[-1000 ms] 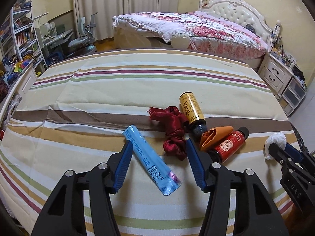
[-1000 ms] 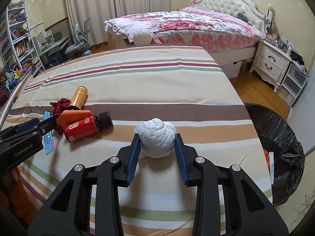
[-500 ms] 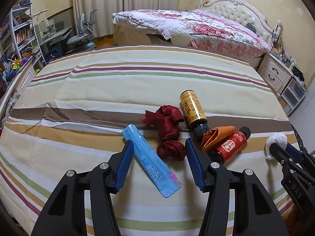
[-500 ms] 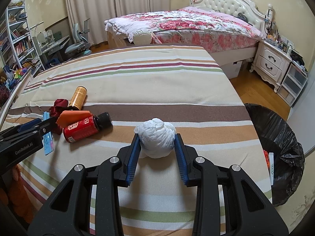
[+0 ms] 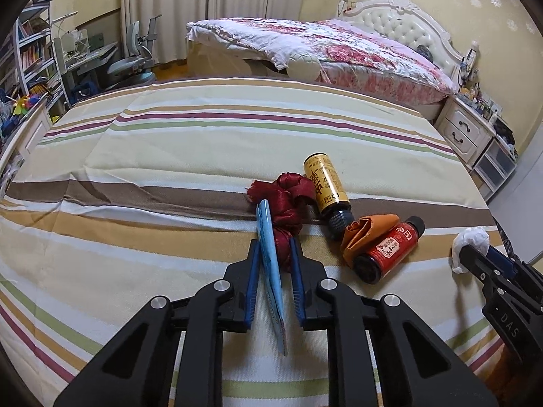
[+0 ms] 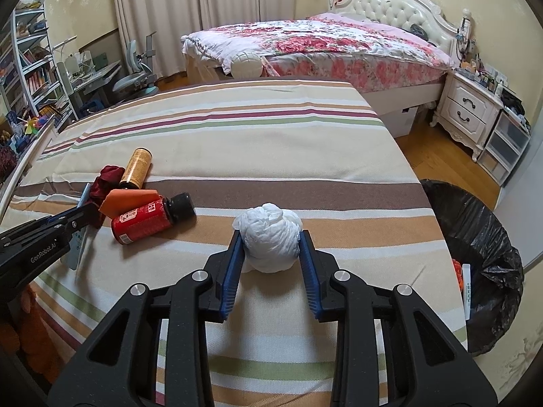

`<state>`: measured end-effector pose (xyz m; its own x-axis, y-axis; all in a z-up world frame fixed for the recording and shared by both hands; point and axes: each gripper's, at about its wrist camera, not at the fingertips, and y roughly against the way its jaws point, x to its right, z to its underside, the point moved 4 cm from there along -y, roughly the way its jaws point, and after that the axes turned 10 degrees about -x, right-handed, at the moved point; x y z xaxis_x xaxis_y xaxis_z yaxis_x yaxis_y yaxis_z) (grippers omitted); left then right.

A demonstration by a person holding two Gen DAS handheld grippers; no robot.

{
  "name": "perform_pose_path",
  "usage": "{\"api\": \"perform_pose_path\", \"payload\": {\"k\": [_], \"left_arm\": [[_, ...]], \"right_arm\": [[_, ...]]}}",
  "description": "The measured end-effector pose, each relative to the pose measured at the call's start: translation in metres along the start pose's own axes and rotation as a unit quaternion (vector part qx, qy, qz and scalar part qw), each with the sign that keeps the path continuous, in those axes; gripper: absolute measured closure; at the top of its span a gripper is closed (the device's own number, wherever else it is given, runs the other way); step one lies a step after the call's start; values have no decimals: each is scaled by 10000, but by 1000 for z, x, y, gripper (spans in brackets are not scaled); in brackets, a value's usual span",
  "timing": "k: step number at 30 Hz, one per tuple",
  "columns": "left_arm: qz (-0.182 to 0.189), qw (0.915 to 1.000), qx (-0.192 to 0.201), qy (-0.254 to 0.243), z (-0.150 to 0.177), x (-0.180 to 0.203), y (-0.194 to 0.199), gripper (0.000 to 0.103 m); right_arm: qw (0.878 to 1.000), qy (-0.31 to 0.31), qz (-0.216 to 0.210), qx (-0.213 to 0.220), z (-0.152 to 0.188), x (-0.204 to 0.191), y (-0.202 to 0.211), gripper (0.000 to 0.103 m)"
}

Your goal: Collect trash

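My left gripper (image 5: 273,242) has its jaws closing tight on a blue packet (image 5: 266,224), now standing on edge, together with the near end of a dark red ribbon (image 5: 288,200). Beside them on the striped cloth lie a gold bottle (image 5: 325,183), an orange wrapper (image 5: 364,229) and a red bottle (image 5: 390,251). My right gripper (image 6: 270,234) is closing a little more on a crumpled white paper wad (image 6: 269,240), its pads pressing both sides. The wad rests on the cloth near the right edge.
A black trash bag (image 6: 475,237) stands open on the floor just past the cloth's right edge, with some litter inside. A floral bed (image 6: 322,44) and white nightstand (image 6: 468,112) are behind. Shelves and a desk chair line the left.
The left jaws went from wide open around the blue packet and ribbon to shut on both. The packet tipped up on edge. The right gripper still squeezes the white wad.
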<state>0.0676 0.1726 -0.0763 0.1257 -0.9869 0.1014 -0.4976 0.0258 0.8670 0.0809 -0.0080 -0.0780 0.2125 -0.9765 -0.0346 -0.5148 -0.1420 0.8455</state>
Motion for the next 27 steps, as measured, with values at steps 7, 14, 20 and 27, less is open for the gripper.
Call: {"api": "perform_pose_path", "payload": {"k": [7,14,20,27], "left_arm": [[91,9999,142,30,3,-3,12,86],[135,9996,230,76,6,-10,22,86],[113,9999,48,54,8,-12,12,85],[-97,9995,203,234,8,-18,21,59]], "right_arm": [[10000,-37,52,68,2,3,9,71],[10000,-42,58,64,5,5,13,71],[10000,-24,28,59,6,4,14,71],[10000,-30,19,44,5,3,14,71]]}}
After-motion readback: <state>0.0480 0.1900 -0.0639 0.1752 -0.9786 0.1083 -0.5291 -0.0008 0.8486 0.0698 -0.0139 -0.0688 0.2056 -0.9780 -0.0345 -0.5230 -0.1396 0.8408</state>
